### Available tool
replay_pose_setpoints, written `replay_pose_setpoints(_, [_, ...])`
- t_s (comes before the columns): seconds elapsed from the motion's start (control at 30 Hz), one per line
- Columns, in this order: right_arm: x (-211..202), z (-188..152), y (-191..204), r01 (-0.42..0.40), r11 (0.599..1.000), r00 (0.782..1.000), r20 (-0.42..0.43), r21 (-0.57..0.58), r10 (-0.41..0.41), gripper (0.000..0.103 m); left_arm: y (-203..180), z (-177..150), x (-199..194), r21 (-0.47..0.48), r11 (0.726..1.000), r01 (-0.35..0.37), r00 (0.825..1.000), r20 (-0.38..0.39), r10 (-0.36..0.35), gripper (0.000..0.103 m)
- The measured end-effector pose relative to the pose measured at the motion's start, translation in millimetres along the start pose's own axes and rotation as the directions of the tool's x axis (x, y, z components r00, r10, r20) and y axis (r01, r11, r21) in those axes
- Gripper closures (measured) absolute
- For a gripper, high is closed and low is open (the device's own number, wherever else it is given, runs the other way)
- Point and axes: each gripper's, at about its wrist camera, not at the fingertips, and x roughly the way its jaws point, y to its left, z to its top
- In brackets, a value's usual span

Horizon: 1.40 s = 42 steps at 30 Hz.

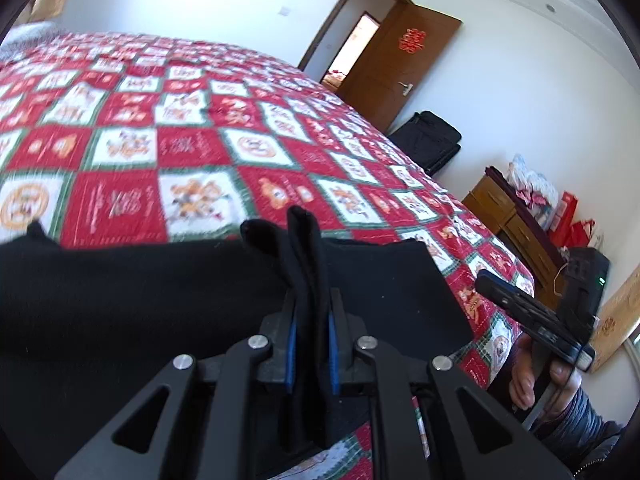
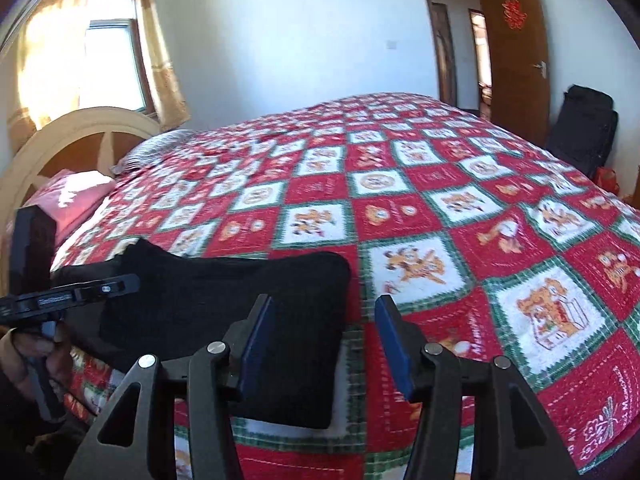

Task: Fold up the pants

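Observation:
The black pants lie folded at the near edge of the bed. My left gripper is shut on a pinched fold of the black cloth, which stands up between the fingers. In the right wrist view the pants lie as a flat black block on the quilt. My right gripper is open and empty, its left finger over the pants' right end and its right finger over the quilt. The right gripper also shows in the left wrist view, and the left gripper in the right wrist view.
A red, white and green patchwork quilt covers the bed. A pink pillow and curved headboard are at far left. A brown door, a black bag and a wooden cabinet stand along the walls.

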Motion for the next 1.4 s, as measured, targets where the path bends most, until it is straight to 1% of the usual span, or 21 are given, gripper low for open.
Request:
replay_pose_setpoints(0.07, [-1,-2,12,-0.039,0.998,0.999,-0.004,-0.043,0.039,0.048,5,-3,3,-0.013,1.000,-0.008,1.000,-0.004,0.008,0.090])
replay_pose_setpoints(0.17, [8,-10,29,-0.114,0.987,0.991,-0.077,-0.109,0.106,0.048,11,-7,7,-0.019,0.999,-0.029,0.999,-0.014,0.028,0.090])
replay_pose_setpoints(0.2, [13,-12,31,-0.110,0.987,0.989,-0.109,-0.120,0.097,0.046,13,-8,7,-0.016,0.999,-0.033,0.999,-0.013,0.033,0.090])
replay_pose_setpoints(0.23, [27,-17,34,-0.095,0.987,0.980,-0.185,-0.132,0.070,0.046,14,-9,9,-0.010,0.999,-0.041,0.999,-0.014,0.041,0.090])
replay_pose_setpoints(0.27, [37,-22,33,-0.078,0.988,0.971,-0.234,-0.134,0.045,0.046,15,-10,11,-0.001,0.999,-0.046,0.999,-0.018,0.046,0.088])
replay_pose_setpoints(0.33, [38,-25,30,-0.075,0.989,0.973,-0.226,-0.125,0.045,0.046,15,-12,14,0.024,0.997,-0.067,0.998,-0.013,0.068,0.083])
replay_pose_setpoints(0.4, [35,-21,31,-0.079,0.990,0.971,-0.234,-0.121,0.049,0.046,15,-14,11,0.044,0.996,-0.074,0.997,0.004,0.074,0.083])
replay_pose_setpoints(0.5, [30,-13,30,-0.100,0.990,0.974,-0.214,-0.096,0.078,0.046,15,-15,7,0.054,0.995,-0.084,0.996,0.012,0.083,0.081])
replay_pose_setpoints(0.57, [29,0,31,-0.078,0.992,0.983,-0.174,-0.097,0.061,0.046,14,-17,3,0.075,0.991,-0.113,0.993,0.028,0.112,0.071])
replay_pose_setpoints(0.67, [41,18,28,-0.036,0.996,0.990,-0.142,-0.078,0.025,0.046,15,-17,3,0.085,0.988,-0.132,0.991,0.030,0.130,0.067])
replay_pose_setpoints(0.73, [67,24,22,-0.032,0.998,0.981,-0.191,-0.053,0.022,0.046,16,-17,3,0.086,0.987,-0.135,0.991,0.029,0.133,0.067])
replay_pose_setpoints(0.8, [98,19,17,-0.017,0.999,0.962,-0.274,-0.042,0.005,0.045,15,-17,3,0.095,0.985,-0.147,0.989,0.028,0.144,0.064])
replay_pose_setpoints(0.83, [98,19,17,-0.013,0.999,0.968,-0.249,-0.048,0.001,0.045,14,-17,2,0.099,0.984,-0.151,0.988,0.028,0.149,0.063])
replay_pose_setpoints(0.9, [94,20,23,0.002,0.997,0.969,-0.247,-0.080,-0.022,0.046,13,-17,0,0.106,0.980,-0.167,0.986,0.034,0.164,0.058])
replay_pose_setpoints(1.03, [69,24,36,0.045,0.993,0.984,-0.168,-0.105,-0.062,0.046,12,-19,-5,0.106,0.977,-0.184,0.982,0.053,0.179,0.043])
replay_pose_setpoints(1.07, [64,24,41,0.033,0.994,0.987,-0.156,-0.108,-0.049,0.046,11,-20,-7,0.109,0.975,-0.194,0.980,0.059,0.189,0.038])
replay_pose_setpoints(1.1, [59,25,49,0.008,0.994,0.989,-0.145,-0.113,-0.024,0.046,10,-20,-8,0.114,0.973,-0.201,0.979,0.064,0.194,0.036])
replay_pose_setpoints(1.2, [53,19,83,-0.096,0.982,0.988,-0.134,-0.163,0.075,0.046,9,-21,-13,0.128,0.966,-0.225,0.973,0.081,0.216,0.028])
replay_pose_setpoints(1.27, [59,10,103,-0.153,0.969,0.977,-0.177,-0.196,0.118,0.046,11,-22,-16,0.125,0.964,-0.233,0.971,0.089,0.223,0.027])
replay_pose_setpoints(1.33, [66,-1,112,-0.175,0.965,0.967,-0.218,-0.193,0.132,0.046,16,-22,-19,0.113,0.966,-0.233,0.970,0.092,0.223,0.026])
replay_pose_setpoints(1.4, [76,-14,116,-0.216,0.961,0.946,-0.280,-0.173,0.163,0.045,20,-22,-19,0.103,0.966,-0.237,0.969,0.093,0.228,0.025])
